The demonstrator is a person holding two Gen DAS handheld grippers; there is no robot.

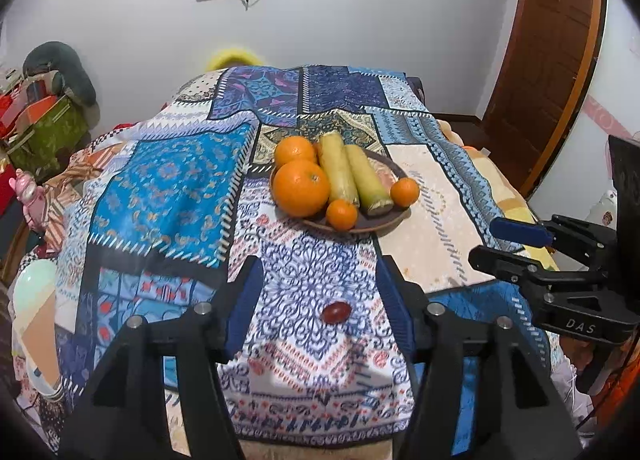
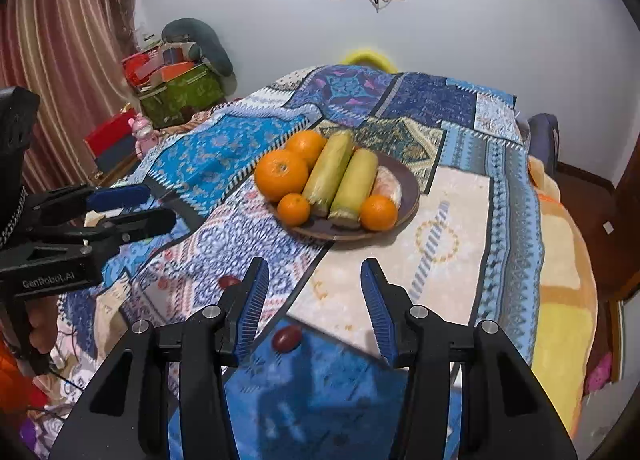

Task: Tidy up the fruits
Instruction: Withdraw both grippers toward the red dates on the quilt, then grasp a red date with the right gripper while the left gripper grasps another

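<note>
Left wrist view: the left gripper (image 1: pixel 320 308) hangs with jaws apart, nothing clamped, a red date (image 1: pixel 336 311) lying on the cloth (image 1: pixel 168 188) below the gap. The right gripper (image 2: pixel 314 306) is likewise parted and empty, a second date (image 2: pixel 286 338) on the cloth by its left finger. Beyond, the plate (image 2: pixel 412 184) holds oranges (image 2: pixel 281 174) and corn (image 2: pixel 354 188).

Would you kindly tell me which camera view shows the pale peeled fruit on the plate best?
The right wrist view: the pale peeled fruit lies exposed beside the corn. In the left wrist view only a sliver shows behind the corn.
</note>
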